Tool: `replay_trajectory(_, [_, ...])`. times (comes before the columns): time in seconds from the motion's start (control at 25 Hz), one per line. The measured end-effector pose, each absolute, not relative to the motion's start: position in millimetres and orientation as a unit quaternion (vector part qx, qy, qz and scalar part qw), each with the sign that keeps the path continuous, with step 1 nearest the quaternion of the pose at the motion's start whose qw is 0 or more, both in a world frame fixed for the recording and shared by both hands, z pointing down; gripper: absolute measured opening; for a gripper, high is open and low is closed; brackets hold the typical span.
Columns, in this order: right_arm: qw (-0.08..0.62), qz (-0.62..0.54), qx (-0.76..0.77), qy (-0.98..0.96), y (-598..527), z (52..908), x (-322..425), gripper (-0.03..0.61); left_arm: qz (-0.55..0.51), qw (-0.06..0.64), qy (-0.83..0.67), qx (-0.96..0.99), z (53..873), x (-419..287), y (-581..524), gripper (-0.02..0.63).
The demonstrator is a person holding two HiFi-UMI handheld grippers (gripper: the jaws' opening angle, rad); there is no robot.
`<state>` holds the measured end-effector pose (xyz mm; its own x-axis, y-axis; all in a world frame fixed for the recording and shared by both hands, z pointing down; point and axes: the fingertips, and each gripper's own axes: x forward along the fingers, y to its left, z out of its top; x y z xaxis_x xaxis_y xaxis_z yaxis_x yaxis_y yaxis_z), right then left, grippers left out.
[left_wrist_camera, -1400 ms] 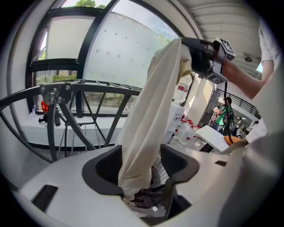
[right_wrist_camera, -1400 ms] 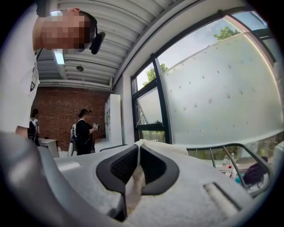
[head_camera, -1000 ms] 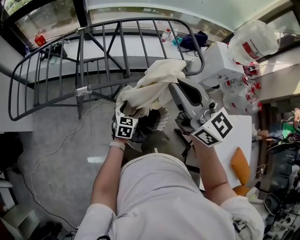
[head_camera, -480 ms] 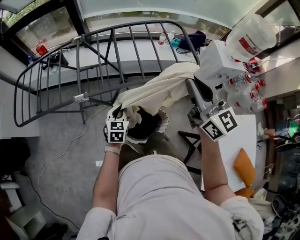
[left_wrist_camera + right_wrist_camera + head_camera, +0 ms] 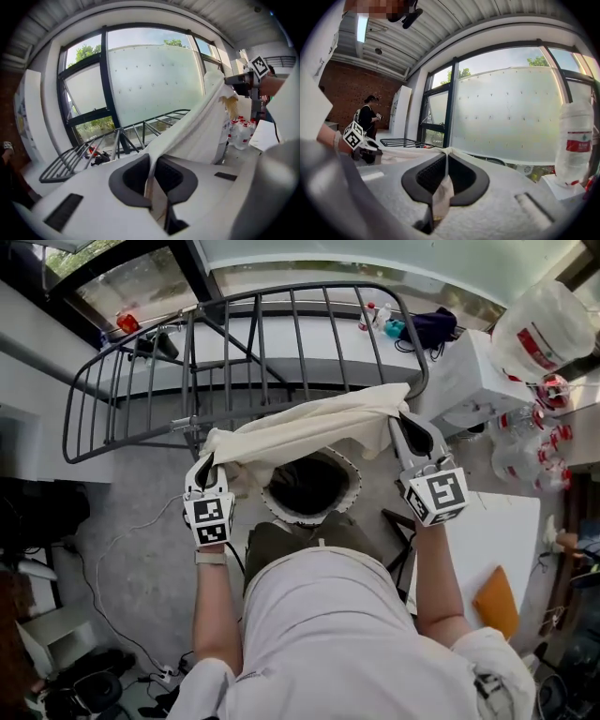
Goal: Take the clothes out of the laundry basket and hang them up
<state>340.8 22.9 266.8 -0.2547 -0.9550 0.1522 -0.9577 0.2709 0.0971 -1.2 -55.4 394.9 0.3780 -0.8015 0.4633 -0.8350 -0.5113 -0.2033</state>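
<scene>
A cream cloth (image 5: 309, 426) hangs stretched in a band between my two grippers, above the round white-rimmed laundry basket (image 5: 281, 514). My left gripper (image 5: 208, 465) holds its left end; its jaws have just been closing and now pinch a fold of the cloth (image 5: 197, 126). My right gripper (image 5: 410, 432) is shut on the other end, and a strip of cloth (image 5: 440, 192) shows between its pads. The dark metal drying rack (image 5: 281, 291) stands just beyond the cloth. The basket's inside looks dark.
A white table (image 5: 487, 540) with an orange item (image 5: 497, 601) lies at the right. Beyond it stand a white box (image 5: 469, 381), a large water bottle (image 5: 539, 324) and small bottles (image 5: 548, 418). A cable (image 5: 141, 531) runs over the floor at the left.
The grippers have moved apart, the left one rising and going left, the right one going right. The cloth, bunched over the basket before, is now pulled out into a taut band.
</scene>
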Motion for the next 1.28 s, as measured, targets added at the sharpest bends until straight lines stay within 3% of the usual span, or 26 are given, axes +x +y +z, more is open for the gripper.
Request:
replay_trajectory(0.64, [0.070,-0.002,0.621,-0.781,-30.4,274.2,334.7,0.018,0.233,-0.154,-0.516,0.810,236.9,-11.9,-135.0,0.020])
replay_trajectory(1.28, [0.077,-0.031,0.751,-0.655,-180.2,198.6,386.2,0.018,0.151,-0.226,-0.412,0.870,137.7,83.0,-358.9,0.020])
